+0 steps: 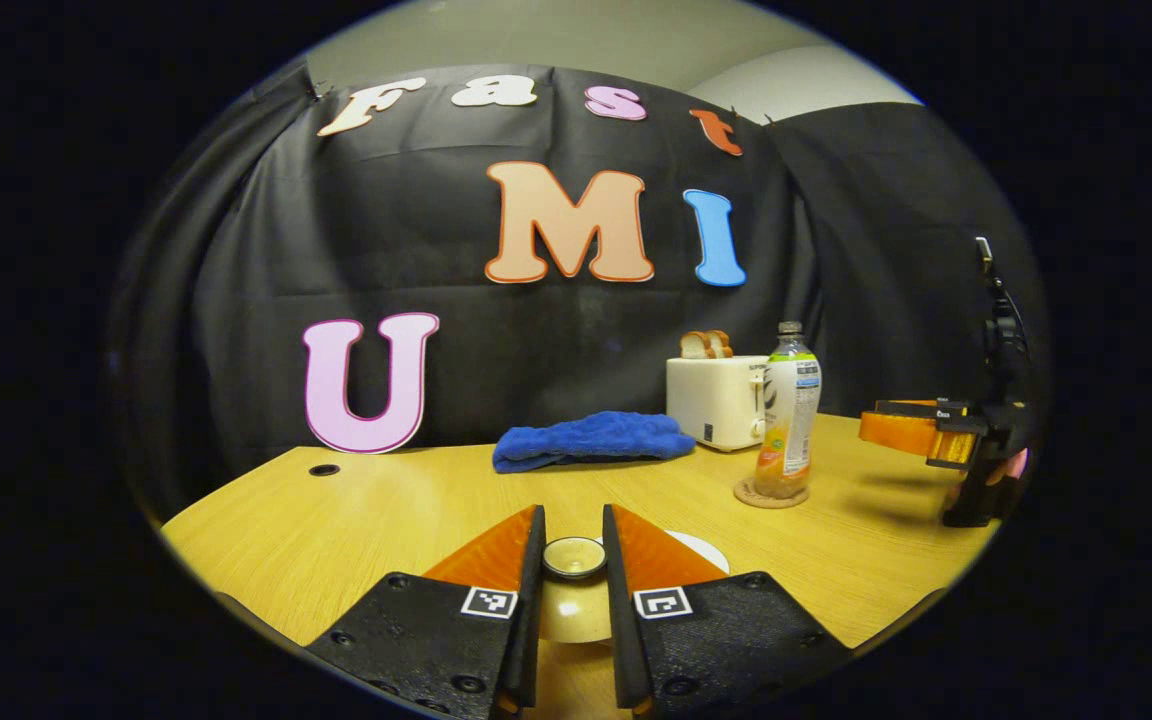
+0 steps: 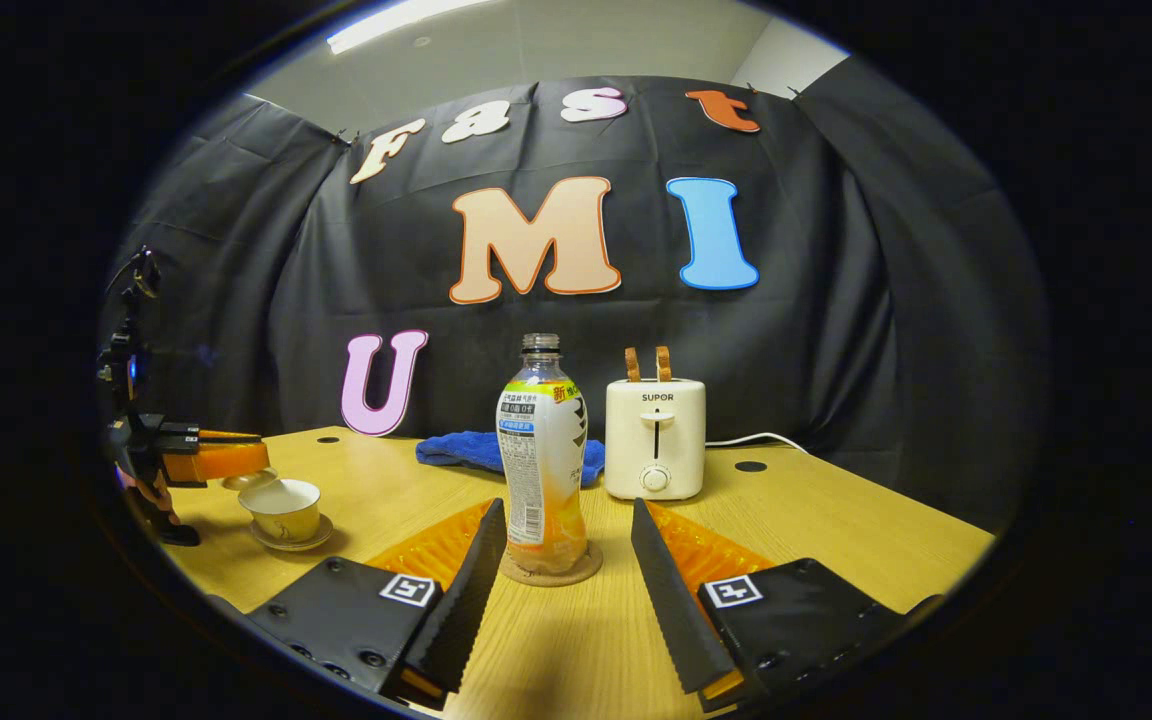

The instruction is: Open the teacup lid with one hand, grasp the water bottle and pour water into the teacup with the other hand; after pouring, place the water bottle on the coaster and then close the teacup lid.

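The wooden table (image 2: 836, 540) fills the booth floor, and at its back stands a white toaster (image 2: 655, 438) with two slices of bread (image 2: 647, 363) poking up; a blue towel (image 1: 591, 439) lies crumpled just beside it. The water bottle (image 2: 541, 455) stands upright on its round coaster (image 2: 586, 570), capless, part full of orange drink; the right gripper (image 2: 566, 575) sits low on either side of it with its jaws spread wide and clear of the plastic, gripping nothing. Over to the left the teacup (image 2: 283, 508) rests on its saucer (image 2: 288, 542), open at the top; the left gripper (image 1: 573, 557) holds the lid (image 2: 248, 479) tilted just above the cup's rim, its fingers closed tight against the small round knob (image 1: 574, 556) of the lid.
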The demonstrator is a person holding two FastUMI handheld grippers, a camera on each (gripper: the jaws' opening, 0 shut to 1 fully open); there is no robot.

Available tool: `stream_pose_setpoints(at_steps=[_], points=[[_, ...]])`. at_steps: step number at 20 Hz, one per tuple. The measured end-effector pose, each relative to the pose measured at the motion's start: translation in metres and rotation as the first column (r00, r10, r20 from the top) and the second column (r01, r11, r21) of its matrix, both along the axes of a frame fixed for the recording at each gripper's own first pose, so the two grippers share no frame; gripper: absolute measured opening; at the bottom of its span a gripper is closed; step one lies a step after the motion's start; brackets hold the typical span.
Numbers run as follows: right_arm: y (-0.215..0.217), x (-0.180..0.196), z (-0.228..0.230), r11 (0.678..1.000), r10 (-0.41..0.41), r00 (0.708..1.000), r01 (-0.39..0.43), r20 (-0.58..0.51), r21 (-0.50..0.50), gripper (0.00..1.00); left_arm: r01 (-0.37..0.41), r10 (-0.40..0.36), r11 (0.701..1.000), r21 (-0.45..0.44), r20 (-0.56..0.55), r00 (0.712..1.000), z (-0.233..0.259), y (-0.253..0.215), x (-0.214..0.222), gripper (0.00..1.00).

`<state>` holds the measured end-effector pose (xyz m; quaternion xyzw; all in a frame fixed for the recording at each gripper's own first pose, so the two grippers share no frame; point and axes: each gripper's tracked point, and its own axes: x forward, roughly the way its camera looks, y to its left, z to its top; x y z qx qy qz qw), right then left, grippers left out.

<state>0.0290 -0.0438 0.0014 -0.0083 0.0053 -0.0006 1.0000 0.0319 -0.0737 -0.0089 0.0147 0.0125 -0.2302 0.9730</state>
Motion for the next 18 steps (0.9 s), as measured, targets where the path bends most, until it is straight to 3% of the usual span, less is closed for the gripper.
stream_pose_setpoints(at_steps=[1,3,4,7,12,14,16,17,18], points=[[0.000,0.000,0.000,1.000,0.000,1.000,0.000,0.000,0.000,0.85,0.022,-0.022,1.000,0.006,-0.005,1.000,-0.001,-0.004,0.000,0.28],[0.000,0.000,0.000,1.000,0.000,1.000,0.000,0.000,0.000,0.78,0.051,-0.050,0.999,0.019,-0.016,0.999,-0.004,-0.010,0.000,0.27],[0.000,0.000,0.000,1.000,0.000,1.000,0.000,0.000,0.000,0.82,0.062,-0.062,0.998,0.025,-0.020,0.998,-0.004,-0.013,0.001,0.27],[0.000,0.000,0.000,1.000,0.000,1.000,0.000,0.000,0.000,0.78,0.085,-0.084,0.996,0.034,-0.031,0.996,-0.006,-0.023,0.005,0.28],[0.001,0.000,0.000,1.000,0.000,1.000,0.000,0.000,0.000,0.85,0.106,-0.103,0.993,0.053,-0.049,0.993,-0.009,-0.033,0.010,0.28],[0.000,0.000,0.000,1.000,0.000,1.000,0.000,0.000,0.000,0.78,0.114,-0.111,0.992,0.062,-0.056,0.992,-0.011,-0.033,0.009,0.27],[0.002,-0.001,0.000,1.000,0.006,1.000,-0.006,0.000,0.001,0.85,0.125,-0.121,0.990,0.069,-0.062,0.991,-0.010,-0.038,0.010,0.28],[0.003,-0.002,-0.001,1.000,0.012,1.000,-0.012,-0.001,0.001,0.82,0.131,-0.126,0.989,0.072,-0.064,0.990,-0.012,-0.038,0.009,0.28],[0.003,-0.002,0.000,1.000,0.016,1.000,-0.016,-0.001,0.001,0.85,0.135,-0.130,0.988,0.076,-0.067,0.989,-0.012,-0.039,0.009,0.28]])
